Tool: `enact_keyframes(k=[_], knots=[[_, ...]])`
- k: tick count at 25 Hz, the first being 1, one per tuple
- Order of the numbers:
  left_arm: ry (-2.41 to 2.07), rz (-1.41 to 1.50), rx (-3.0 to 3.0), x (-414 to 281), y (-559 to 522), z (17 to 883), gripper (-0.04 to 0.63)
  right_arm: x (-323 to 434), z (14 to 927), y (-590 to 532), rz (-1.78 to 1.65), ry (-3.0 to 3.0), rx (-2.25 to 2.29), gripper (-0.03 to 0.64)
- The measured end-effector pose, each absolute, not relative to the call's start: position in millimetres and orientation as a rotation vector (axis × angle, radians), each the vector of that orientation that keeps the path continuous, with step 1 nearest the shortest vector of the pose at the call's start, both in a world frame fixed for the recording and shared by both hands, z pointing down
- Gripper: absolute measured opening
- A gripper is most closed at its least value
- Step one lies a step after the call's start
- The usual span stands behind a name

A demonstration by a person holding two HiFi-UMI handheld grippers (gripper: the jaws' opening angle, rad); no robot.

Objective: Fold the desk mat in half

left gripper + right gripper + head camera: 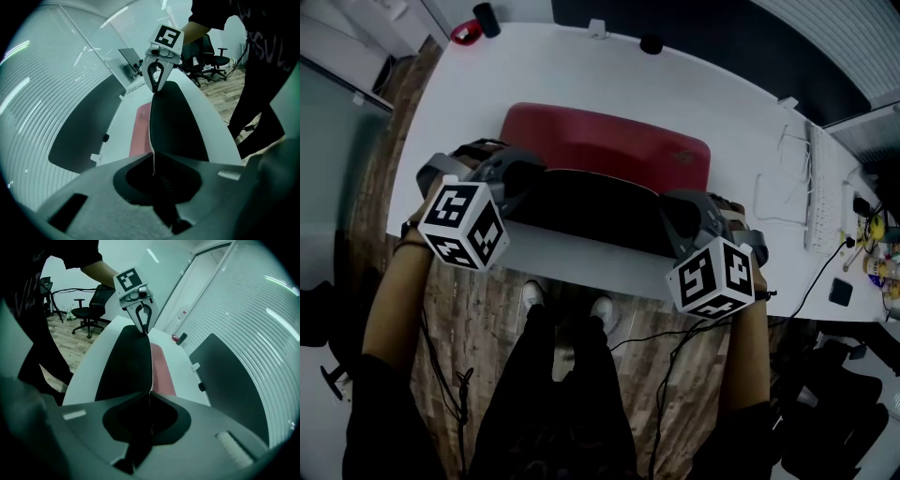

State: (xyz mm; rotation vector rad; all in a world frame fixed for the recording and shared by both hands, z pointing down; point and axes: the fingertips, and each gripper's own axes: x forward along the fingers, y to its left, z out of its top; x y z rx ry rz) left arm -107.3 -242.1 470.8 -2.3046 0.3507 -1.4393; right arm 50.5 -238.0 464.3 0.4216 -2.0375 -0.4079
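Desk mat (609,145) lies on the white desk (581,70), red side up, with the edge by the desk's front lifted and showing black. We pinch that edge near both corners. The left gripper (523,183) and right gripper (675,216) squeeze it tight. It looks thin, soft and bendy.

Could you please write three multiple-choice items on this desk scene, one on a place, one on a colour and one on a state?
1. In the head view, where on the desk is the keyboard?
A) right side
B) left side
C) under the desk mat

2. What colour is the flat-lying top face of the desk mat?
A) blue
B) red
C) yellow

3. How do the left tool and right tool stand?
A) both open
B) both shut on the desk mat's lifted edge
C) only the left one grips

Answers:
1 A: the keyboard lies by the desk's right end.
2 B: that face is red, and the lifted underside is black.
3 B: each tool's own view shows its jaws pinching the edge.
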Motion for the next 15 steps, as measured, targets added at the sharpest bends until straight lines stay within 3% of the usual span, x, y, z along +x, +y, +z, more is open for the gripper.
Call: enact_keyframes(k=[15], knots=[[0.302,-1.467,-2.33,-111,-310,489,0.017,46,479,-314,-0.443,-1.999,0.36,0.025]])
